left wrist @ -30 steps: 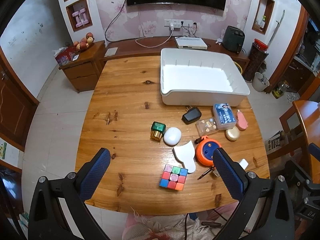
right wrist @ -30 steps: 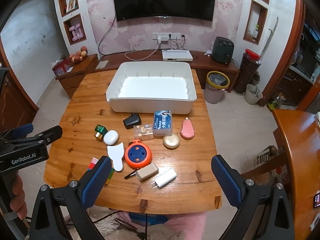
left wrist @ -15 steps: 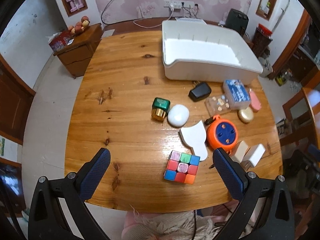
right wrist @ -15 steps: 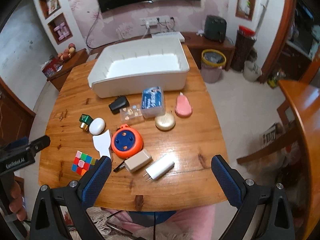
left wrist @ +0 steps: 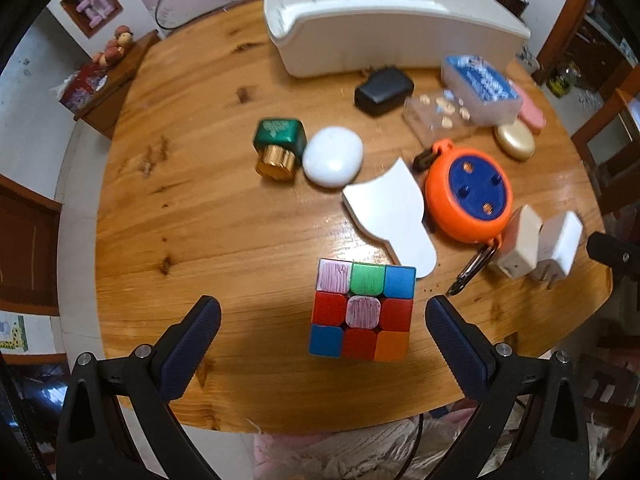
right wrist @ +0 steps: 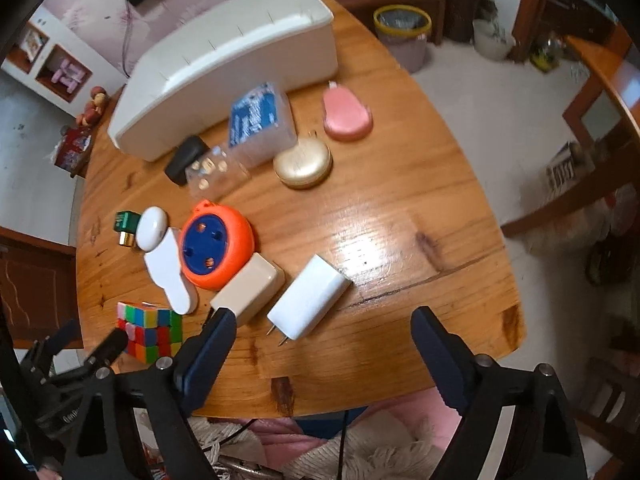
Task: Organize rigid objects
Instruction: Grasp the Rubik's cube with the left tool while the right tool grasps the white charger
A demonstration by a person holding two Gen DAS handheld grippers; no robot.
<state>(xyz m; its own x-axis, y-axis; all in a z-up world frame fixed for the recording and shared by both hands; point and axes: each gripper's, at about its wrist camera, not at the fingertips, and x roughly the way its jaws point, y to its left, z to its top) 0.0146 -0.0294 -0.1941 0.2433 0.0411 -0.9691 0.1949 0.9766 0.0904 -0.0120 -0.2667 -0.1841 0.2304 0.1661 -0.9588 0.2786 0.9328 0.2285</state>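
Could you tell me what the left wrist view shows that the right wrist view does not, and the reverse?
Only the left wrist view shows the metal carabiner clip below the orange reel, and the cube's top face head-on between the open left gripper's fingers.

Only the right wrist view shows the white charger's two prongs, the yellow-rimmed bin on the floor, and the open right gripper hovering over that charger.

Both show the white tray, blue-labelled box, gold case, pink case and beige adapter.
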